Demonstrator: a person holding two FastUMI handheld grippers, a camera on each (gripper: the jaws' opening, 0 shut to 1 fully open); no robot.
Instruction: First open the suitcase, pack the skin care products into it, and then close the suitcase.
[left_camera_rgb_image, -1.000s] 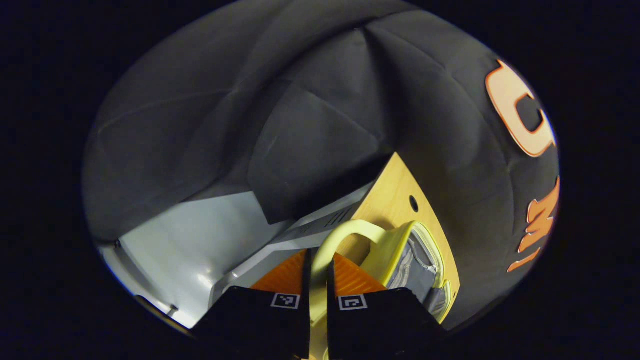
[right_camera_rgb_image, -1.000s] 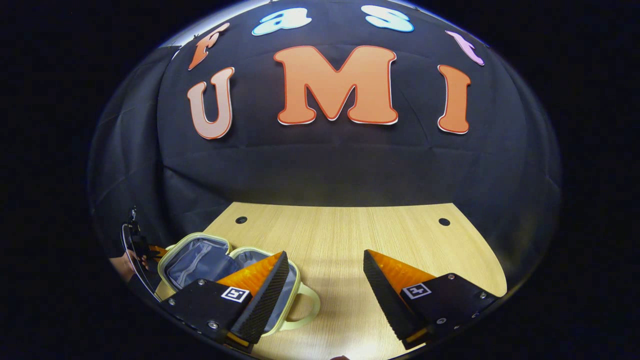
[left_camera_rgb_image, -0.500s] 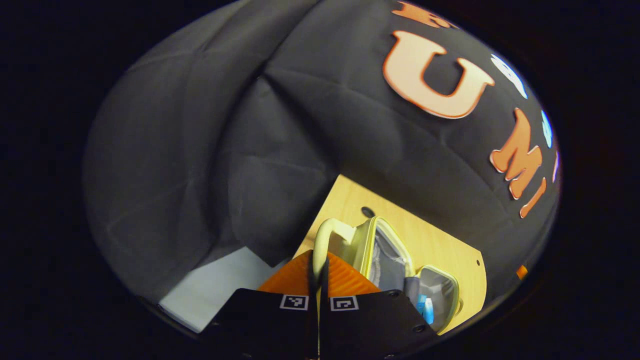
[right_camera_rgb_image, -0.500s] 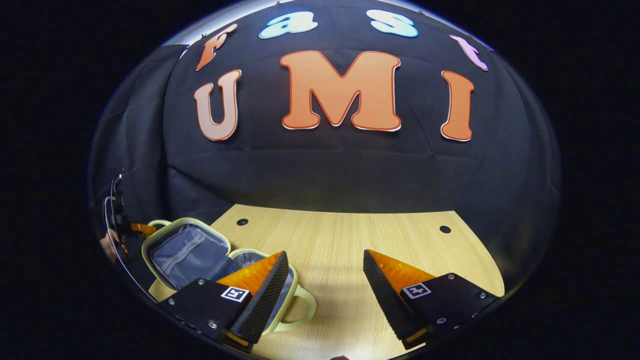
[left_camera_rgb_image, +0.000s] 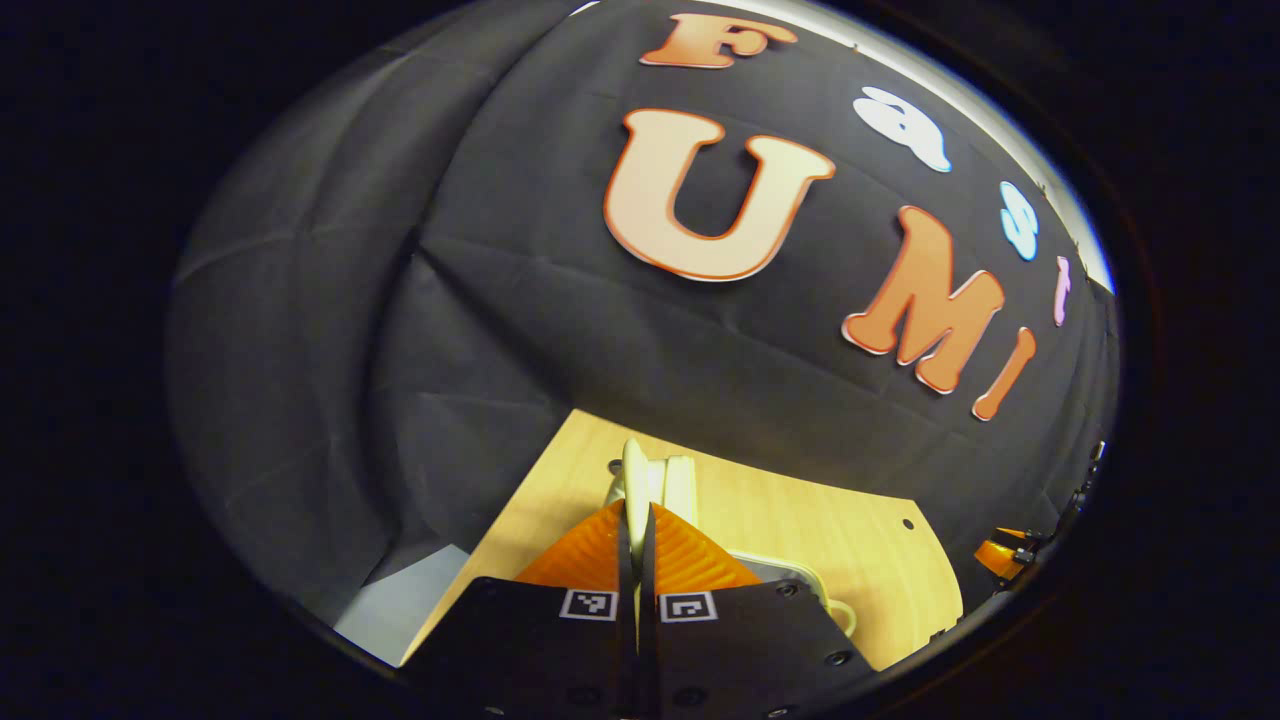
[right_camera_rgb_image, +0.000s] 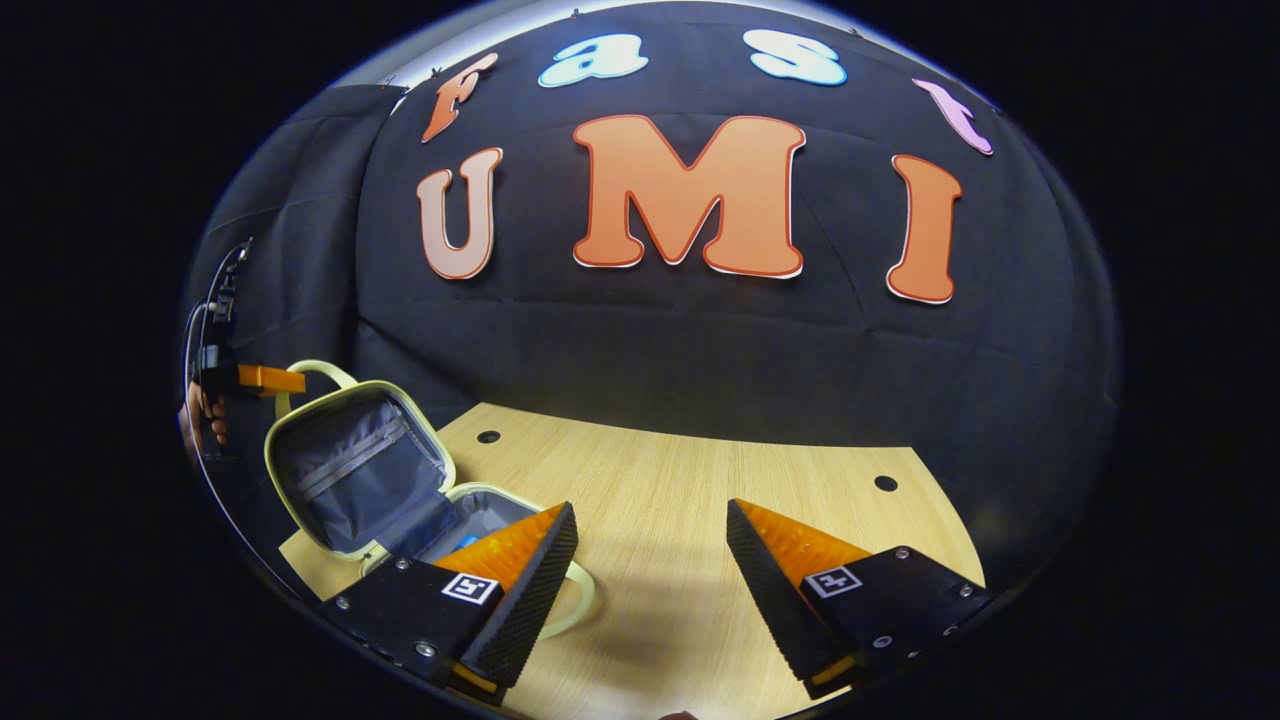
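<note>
Lid raised higher than before, near upright; left tongs (left_camera_rgb_image: 636, 530) pinch its handle (left_camera_rgb_image: 634, 478). Suitcase (right_camera_rgb_image: 352, 478) on desk (right_camera_rgb_image: 690, 520): light, soft shell; handle best hold. Right tongs (right_camera_rgb_image: 650, 570) wide, empty.

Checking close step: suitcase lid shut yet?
Not shut. The suitcase lid stands raised, grey lining exposed; left gripper pinches the lid handle.
</note>
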